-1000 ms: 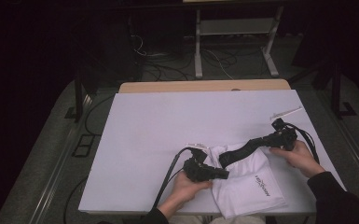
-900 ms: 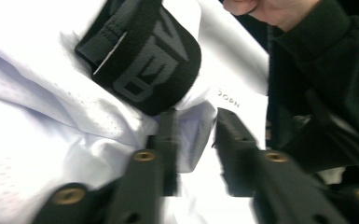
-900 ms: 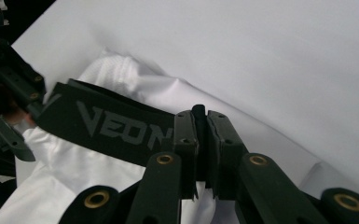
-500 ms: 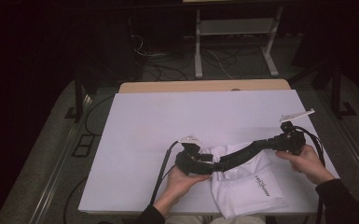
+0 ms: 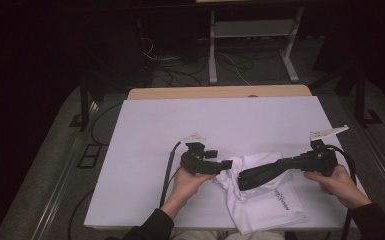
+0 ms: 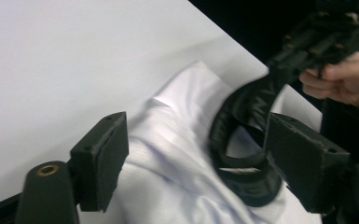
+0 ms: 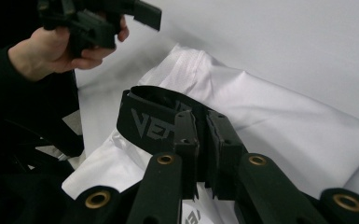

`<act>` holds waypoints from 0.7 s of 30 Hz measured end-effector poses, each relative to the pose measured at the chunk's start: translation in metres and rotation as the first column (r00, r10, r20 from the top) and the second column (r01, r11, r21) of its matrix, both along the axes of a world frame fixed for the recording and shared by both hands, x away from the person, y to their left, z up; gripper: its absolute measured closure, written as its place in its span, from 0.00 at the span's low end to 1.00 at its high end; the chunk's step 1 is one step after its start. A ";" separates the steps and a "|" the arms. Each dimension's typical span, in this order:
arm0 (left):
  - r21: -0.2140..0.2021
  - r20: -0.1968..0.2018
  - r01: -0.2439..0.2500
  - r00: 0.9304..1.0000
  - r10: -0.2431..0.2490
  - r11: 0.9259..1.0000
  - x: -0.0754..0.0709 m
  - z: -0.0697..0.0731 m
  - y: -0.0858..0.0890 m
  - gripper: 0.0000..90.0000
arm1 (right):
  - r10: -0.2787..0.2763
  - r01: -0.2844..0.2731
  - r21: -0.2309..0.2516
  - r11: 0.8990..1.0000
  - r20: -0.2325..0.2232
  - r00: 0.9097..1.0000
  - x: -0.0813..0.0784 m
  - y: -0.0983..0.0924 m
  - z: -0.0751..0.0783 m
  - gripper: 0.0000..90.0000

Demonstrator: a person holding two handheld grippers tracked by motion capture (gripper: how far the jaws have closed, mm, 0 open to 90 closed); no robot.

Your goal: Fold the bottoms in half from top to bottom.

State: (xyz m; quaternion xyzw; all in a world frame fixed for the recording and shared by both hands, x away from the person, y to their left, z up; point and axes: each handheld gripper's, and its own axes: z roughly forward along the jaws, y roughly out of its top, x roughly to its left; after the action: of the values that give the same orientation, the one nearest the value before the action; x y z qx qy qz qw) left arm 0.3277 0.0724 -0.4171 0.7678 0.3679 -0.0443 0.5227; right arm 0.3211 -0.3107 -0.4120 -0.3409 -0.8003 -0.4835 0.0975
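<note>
Since the earlier frame, both hands have drawn apart: the left gripper (image 5: 226, 165) has let go of the white garment (image 5: 265, 200) and backed off to the garment's left edge, its jaws having just been opening with nothing pressed between them, while the right gripper (image 5: 247, 179) has pulled toward the table's right side with the black waistband (image 5: 260, 173) stretched out from the cloth.

High view: the garment lies crumpled at the near edge of the white table cover (image 5: 180, 125), right of centre. The left gripper rests just beside it, released. The right gripper is clenched on the black band, which runs up and right from the cloth toward the right hand (image 5: 336, 181).

Left gripper view: the jaws stand wide apart, empty. Beyond them the garment (image 6: 177, 154) lies on the cover, and the band (image 6: 242, 140) loops up to the right gripper (image 6: 284, 65).

Right gripper view: the jaws are closed tight on the lettered black band (image 7: 154, 119). The white cloth (image 7: 270, 116) lies beneath and behind. The left gripper (image 7: 140, 11) shows at top left, clear of the cloth.
</note>
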 end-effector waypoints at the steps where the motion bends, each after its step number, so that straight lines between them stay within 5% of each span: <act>1: 0.002 0.004 -0.005 1.000 0.005 1.000 0.001 0.000 0.002 0.22 | 0.007 -0.007 0.004 1.000 -0.005 1.000 -0.001 -0.001 -0.001 0.91; 12: -0.016 0.063 -0.029 0.998 0.030 0.999 0.011 0.001 0.022 0.16 | 0.071 -0.072 -0.018 0.997 -0.035 0.997 -0.014 -0.004 -0.004 0.90; 21: -0.002 0.086 -0.055 0.995 0.055 0.999 0.017 -0.001 0.029 0.12 | 0.065 -0.066 -0.043 0.997 -0.026 0.998 -0.025 -0.004 -0.005 0.90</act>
State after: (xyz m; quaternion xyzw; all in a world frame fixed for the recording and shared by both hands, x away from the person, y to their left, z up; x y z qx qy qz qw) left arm 0.3443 0.1012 -0.4181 0.7587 0.3659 0.0031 0.5390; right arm 0.2957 -0.3150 -0.4169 -0.3224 -0.8202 -0.4583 0.1158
